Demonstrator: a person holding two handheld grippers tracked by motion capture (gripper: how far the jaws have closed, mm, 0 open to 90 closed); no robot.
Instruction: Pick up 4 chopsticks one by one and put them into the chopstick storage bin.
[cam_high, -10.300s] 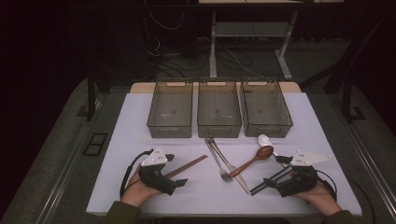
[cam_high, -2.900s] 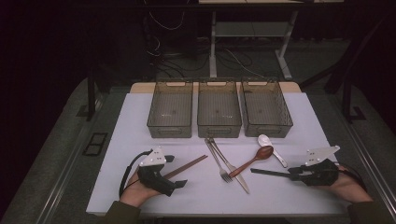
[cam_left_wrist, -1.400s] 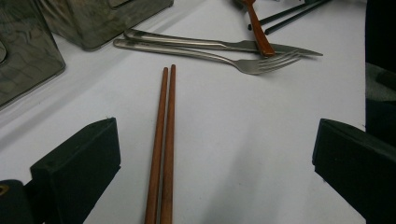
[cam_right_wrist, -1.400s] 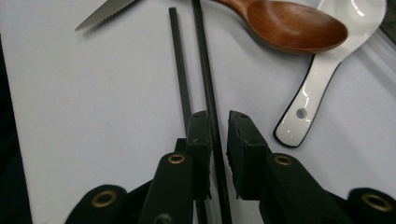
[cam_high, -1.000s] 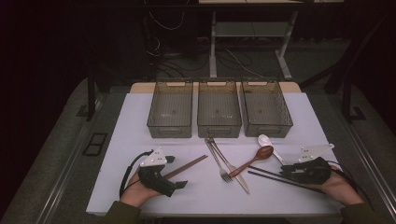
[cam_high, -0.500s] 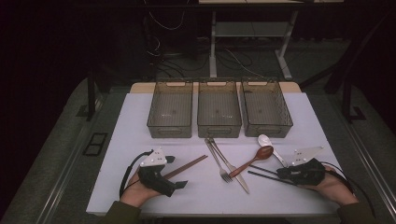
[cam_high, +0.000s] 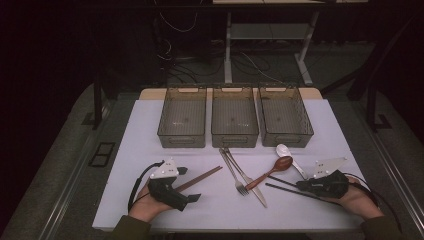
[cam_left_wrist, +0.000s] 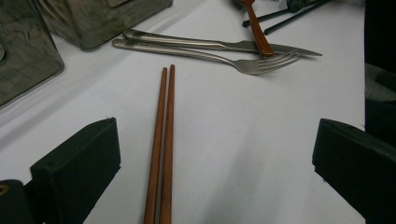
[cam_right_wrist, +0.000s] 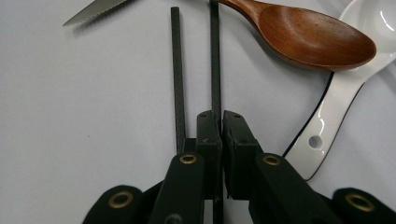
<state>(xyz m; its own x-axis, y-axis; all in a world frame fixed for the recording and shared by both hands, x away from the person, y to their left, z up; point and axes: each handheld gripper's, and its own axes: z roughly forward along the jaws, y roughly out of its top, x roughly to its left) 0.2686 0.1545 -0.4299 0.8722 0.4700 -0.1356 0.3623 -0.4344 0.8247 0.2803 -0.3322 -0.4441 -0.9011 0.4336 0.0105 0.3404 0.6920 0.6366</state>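
At the left of the white table (cam_high: 125, 150), the left gripper (cam_high: 186, 185) is held low in a hand (cam_high: 146, 207) whose forearm enters from the bottom edge; it is angled toward the table's middle. Its jaws are spread wide apart with nothing gripped, and the brown wooden chopsticks (cam_left_wrist: 161, 140) are seen lying side by side on the table between them, untouched. Toward the middle, a metal fork (cam_high: 233, 171) and knife (cam_high: 248, 179) are laid beside a wooden spoon (cam_high: 270, 171) and a white ceramic spoon (cam_high: 290, 157), in front of three clear bins (cam_high: 234, 119). At the right, the right gripper (cam_high: 303, 185) is held flat and pointed leftward by a hand (cam_high: 356, 197) resting on the table. Its jaws have just been closing and are now clamped on one black chopstick (cam_right_wrist: 215, 60), while the second black chopstick (cam_right_wrist: 177, 70) lies just beside the jaws, outside them.
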